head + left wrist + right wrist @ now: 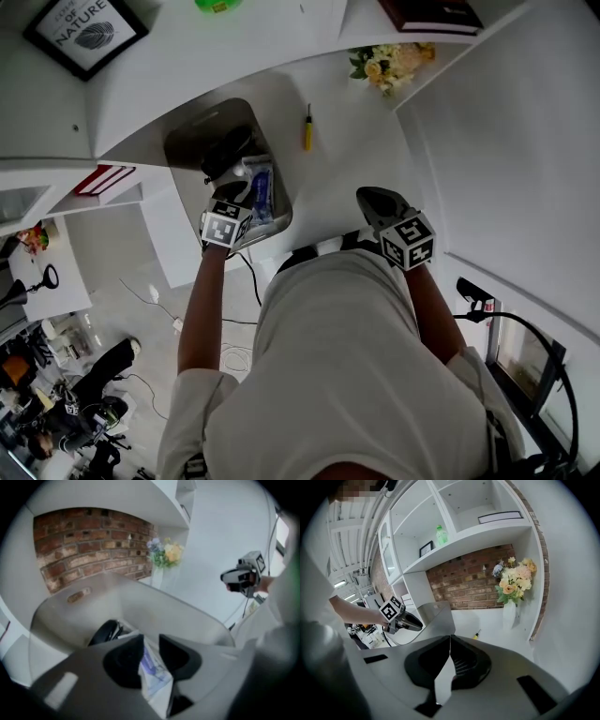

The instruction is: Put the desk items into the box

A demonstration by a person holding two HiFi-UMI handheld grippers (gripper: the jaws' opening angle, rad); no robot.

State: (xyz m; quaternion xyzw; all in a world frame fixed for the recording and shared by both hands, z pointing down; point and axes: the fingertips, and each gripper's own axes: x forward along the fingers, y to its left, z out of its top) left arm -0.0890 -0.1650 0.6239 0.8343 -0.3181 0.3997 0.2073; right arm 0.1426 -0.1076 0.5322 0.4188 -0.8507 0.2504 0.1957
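While the left gripper (242,192) hangs over the open box (192,129), we note its jaws standing apart, pads clear of everything. A blue-and-white packet (261,192) shows in the gap between them, but it lies below the tips on the box floor, so we read the tool as released, not gripping. Further ahead of those tips, deeper in the box, sits a dark rounded item (228,150); we cannot say what it is.

The right gripper (373,199) is clenched on nothing, jaws meeting along one line in its own view. It hovers above the white desk (356,150), well to the right of the box. Ahead of its tips and slightly to their left lies a yellow-handled screwdriver (307,129), just past the box's far wall. Beyond that, off to the tool's right, stands a vase of flowers (389,64).

Our judgement: the packet's drop-off looks finished, and the screwdriver is the one loose desk item left to fetch.

Next move, as we see it: the right gripper needs to open, reach forward and down to the screwdriver, line its jaws across the handle, then close and carry it over the box rim. The handle is thin and lies flat, so the approach should be low.
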